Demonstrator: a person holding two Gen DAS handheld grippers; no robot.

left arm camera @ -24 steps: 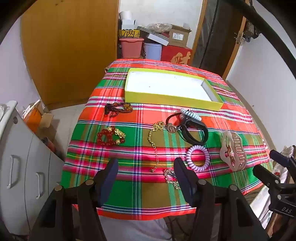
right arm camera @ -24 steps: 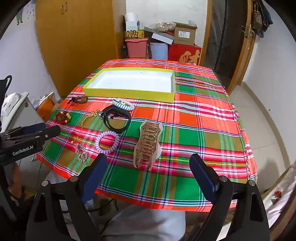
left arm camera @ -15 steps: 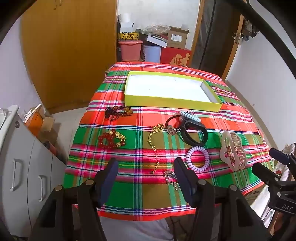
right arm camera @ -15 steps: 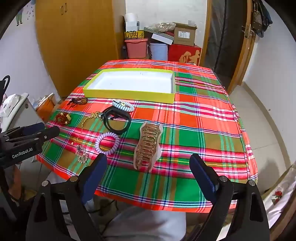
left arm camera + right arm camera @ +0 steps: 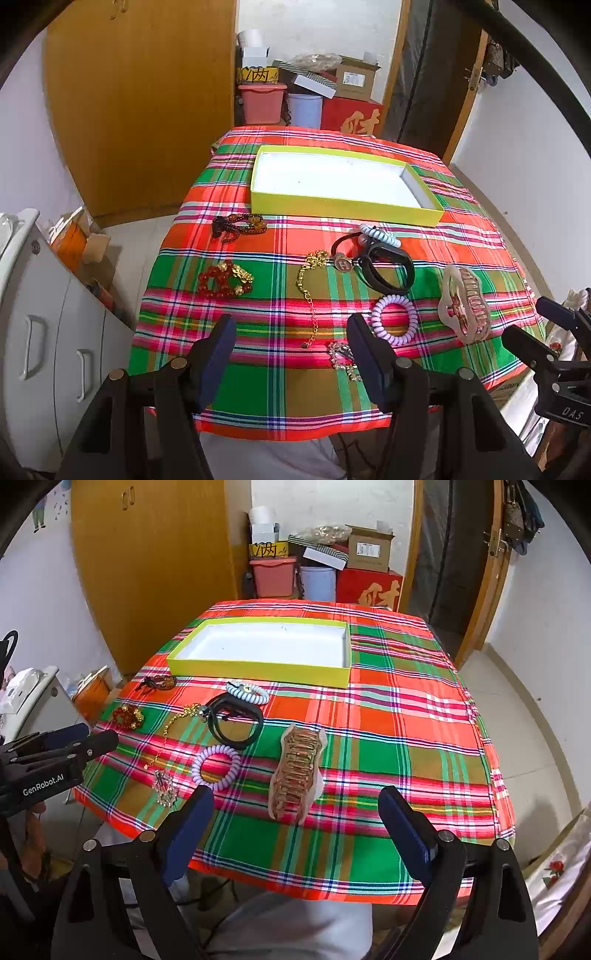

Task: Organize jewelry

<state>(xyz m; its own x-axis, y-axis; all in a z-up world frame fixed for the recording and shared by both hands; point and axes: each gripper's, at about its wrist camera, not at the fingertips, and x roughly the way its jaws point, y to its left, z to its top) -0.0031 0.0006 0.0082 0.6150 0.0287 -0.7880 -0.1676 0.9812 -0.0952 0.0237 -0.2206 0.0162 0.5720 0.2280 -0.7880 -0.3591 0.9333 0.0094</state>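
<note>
A table wears a bright checked cloth (image 5: 388,716) of red, green and pink. Near the far side sits a flat yellow box (image 5: 258,670) with a white inside, and nothing lies in it. All the jewelry is spread on the cloth in front of the box, on the left part of the table. A dark brown bead bracelet (image 5: 240,225) lies closest to the box, at the left. Nearer the front edge is a red bead bracelet (image 5: 223,278) with gold bits. A gold chain (image 5: 310,291) runs down the middle, toward the front edge. Beside it are a black hair tie with a round charm (image 5: 343,258), a black band (image 5: 388,267) and a pale blue coil hair tie (image 5: 380,236), all touching or lying over one another. A purple coil hair tie (image 5: 218,766) lies in front of the black band, and a sparkly brooch (image 5: 164,786) is close to the front edge. A big gold and pink hair claw (image 5: 299,775) lies on its own to the right of them. The left gripper (image 5: 291,350) hangs over the front edge with its two fingers wide apart and nothing in them. The right gripper (image 5: 295,825) is wide open too, holds nothing, and hangs just before the hair claw.
</note>
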